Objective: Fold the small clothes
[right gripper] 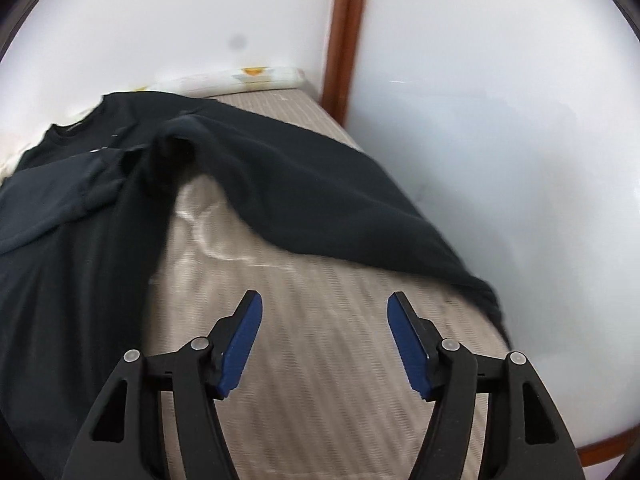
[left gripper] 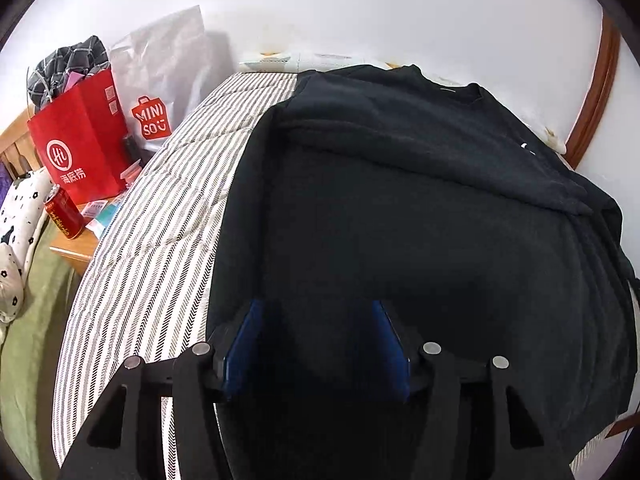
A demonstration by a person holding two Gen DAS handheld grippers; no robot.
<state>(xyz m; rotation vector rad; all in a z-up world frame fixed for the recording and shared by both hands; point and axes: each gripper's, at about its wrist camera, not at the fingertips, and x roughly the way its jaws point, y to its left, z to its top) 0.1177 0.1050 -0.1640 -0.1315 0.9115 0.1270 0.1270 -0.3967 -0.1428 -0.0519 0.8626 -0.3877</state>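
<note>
The black sweatshirt [left gripper: 400, 208] lies on the striped bed [left gripper: 152, 248], 1 sleeve [right gripper: 320, 200] unfolded toward 4 o'clock (barely begun). Left hand-held gripper [left gripper: 316, 312] and right hand-held gripper [right gripper: 324, 304] gape, empty.

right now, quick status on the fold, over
Left gripper open over black sweater, nothing pinched. Right gripper open over bare striped bedcover. One sleeve still spread out, unfolded. Nothing in the way.
</note>
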